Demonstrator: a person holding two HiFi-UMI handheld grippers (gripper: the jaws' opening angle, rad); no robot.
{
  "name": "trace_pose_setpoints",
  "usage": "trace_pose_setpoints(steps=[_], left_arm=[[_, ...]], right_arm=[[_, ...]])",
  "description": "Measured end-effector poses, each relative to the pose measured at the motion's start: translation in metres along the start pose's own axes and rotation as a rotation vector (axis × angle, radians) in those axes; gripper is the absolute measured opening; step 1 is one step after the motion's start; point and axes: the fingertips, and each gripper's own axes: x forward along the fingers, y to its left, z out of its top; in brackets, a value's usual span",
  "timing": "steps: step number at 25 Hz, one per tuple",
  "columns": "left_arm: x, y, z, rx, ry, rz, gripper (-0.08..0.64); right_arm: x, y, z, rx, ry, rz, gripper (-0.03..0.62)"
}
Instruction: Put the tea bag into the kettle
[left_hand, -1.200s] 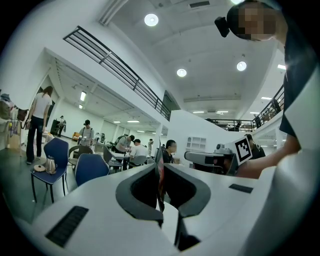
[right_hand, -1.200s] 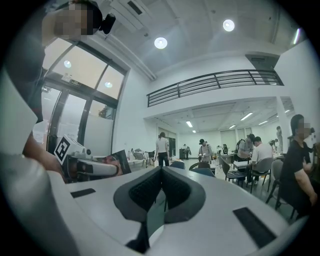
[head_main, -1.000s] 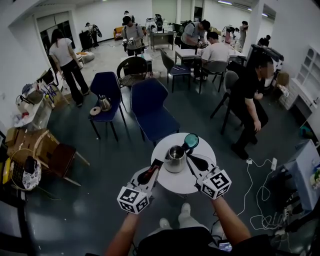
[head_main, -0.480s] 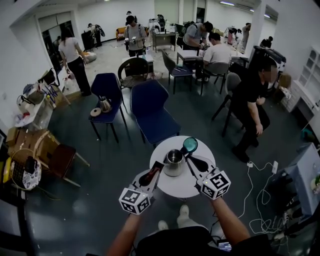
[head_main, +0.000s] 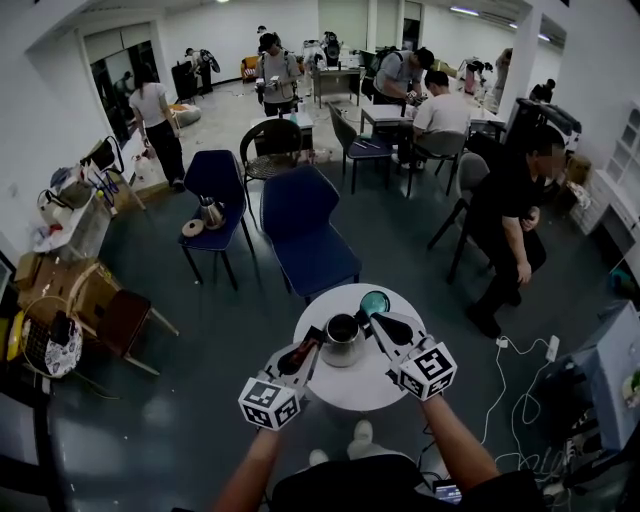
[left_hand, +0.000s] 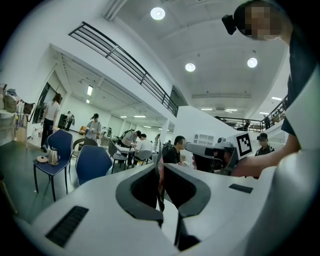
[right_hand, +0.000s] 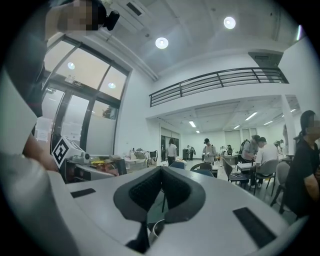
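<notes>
Head view: tea bag (left_hand: 159, 176) in left hand-held gripper (head_main: 311, 336), lid (head_main: 375, 301) in right (head_main: 369, 319), beside kettle (head_main: 342, 340)

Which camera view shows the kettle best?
The head view: the whole kettle stands open-topped on the round table. The right gripper view catches only a sliver of its rim below the jaws; the left gripper view shows none of it.

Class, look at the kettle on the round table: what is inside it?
The kettle stands open, its inside dark; no contents can be made out. The tea bag is clamped in the left gripper, outside it.
</notes>
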Motion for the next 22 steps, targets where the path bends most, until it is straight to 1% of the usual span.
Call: trace_pose_setpoints(steps=[6,12,18,22], left_arm=[[0.037,0.008,-0.01,0.007,0.028,0.02,0.032],[0.074,0.014,-0.025,0.052,0.101,0.029,0.032],[0.113,0.021,-0.043,0.118,0.212,0.015,0.032],[0.137,0.028,-0.063,0.129,0.3,0.0,0.032]], right_arm=[[0.01,-0.036,-0.001,0.007,-0.016,0.021,0.015],[0.017,-0.066,-0.001,0.013,-0.027,0.033,0.015],[0.024,-0.095,-0.002,0.022,-0.03,0.042,0.016],[0.025,-0.114,-0.005,0.025,-0.03,0.043,0.015]])
